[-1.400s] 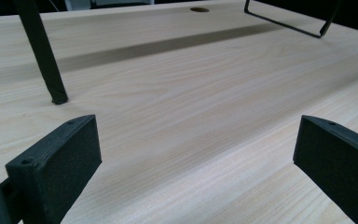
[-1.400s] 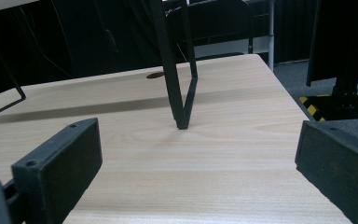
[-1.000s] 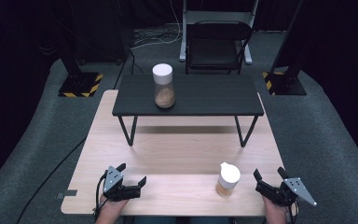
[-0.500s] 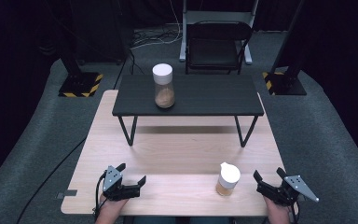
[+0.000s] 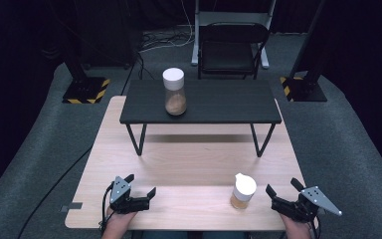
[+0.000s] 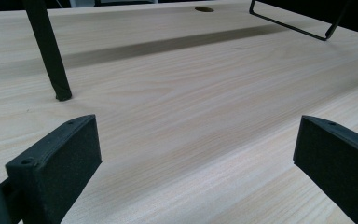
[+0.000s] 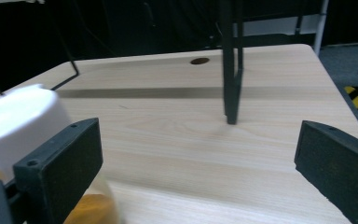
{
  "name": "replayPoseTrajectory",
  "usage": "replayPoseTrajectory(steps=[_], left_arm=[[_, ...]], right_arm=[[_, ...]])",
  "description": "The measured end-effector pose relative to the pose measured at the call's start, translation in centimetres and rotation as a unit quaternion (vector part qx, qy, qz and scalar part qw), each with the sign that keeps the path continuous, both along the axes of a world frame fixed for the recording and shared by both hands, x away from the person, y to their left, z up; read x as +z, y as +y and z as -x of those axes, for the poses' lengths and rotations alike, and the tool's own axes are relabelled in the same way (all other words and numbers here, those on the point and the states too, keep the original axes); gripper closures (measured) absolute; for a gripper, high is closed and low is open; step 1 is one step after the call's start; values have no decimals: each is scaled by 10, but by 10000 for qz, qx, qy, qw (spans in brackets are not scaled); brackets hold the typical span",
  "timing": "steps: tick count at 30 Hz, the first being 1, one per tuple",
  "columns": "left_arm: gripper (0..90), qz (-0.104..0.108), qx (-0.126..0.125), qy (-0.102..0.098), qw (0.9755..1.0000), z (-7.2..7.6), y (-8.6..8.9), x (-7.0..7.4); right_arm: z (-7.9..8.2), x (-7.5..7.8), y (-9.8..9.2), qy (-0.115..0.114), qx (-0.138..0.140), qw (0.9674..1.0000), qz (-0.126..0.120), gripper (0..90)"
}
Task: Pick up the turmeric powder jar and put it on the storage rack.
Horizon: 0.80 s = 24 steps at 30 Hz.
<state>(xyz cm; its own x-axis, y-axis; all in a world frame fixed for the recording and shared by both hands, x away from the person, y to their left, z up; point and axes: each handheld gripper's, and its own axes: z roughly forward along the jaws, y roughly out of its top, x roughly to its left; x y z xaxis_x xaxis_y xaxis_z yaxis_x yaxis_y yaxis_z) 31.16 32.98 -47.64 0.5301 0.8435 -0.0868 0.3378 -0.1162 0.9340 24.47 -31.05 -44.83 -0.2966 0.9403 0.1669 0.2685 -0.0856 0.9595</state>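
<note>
A small jar [image 5: 242, 192] with a white lid and amber contents stands near the front right of the wooden table [image 5: 194, 164]. Just right of it my right gripper [image 5: 282, 188] rests open near the front edge; in the right gripper view the jar [image 7: 23, 121] sits beside and behind the left jaw, outside the gap. My left gripper [image 5: 140, 184] lies open at the front left, with bare wood between its pads [image 6: 60, 163]. A taller jar [image 5: 174, 91] with a white cap and brown contents stands on the black raised shelf [image 5: 219, 102].
The shelf stands on thin black legs [image 5: 135, 139], one of them close ahead in the left gripper view [image 6: 49, 51] and another in the right gripper view [image 7: 230, 70]. A black chair [image 5: 231, 50] and stand bases [image 5: 84, 89] sit beyond the table on grey carpet.
</note>
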Motion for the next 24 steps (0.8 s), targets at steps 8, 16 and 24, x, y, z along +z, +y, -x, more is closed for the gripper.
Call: replayPoseTrajectory(steps=[8,16,24], left_arm=[[2,13,-5,3,10000,0,0,0],[2,21,-8,11,10000,0,1,0],[2,33,-19,30,10000,-1,1,0]], right_arm=[[2,23,9,197,261,9991,271,0],[7,42,12,325,590,9970,378,0],[11,61,12,458,908,9934,538,0]])
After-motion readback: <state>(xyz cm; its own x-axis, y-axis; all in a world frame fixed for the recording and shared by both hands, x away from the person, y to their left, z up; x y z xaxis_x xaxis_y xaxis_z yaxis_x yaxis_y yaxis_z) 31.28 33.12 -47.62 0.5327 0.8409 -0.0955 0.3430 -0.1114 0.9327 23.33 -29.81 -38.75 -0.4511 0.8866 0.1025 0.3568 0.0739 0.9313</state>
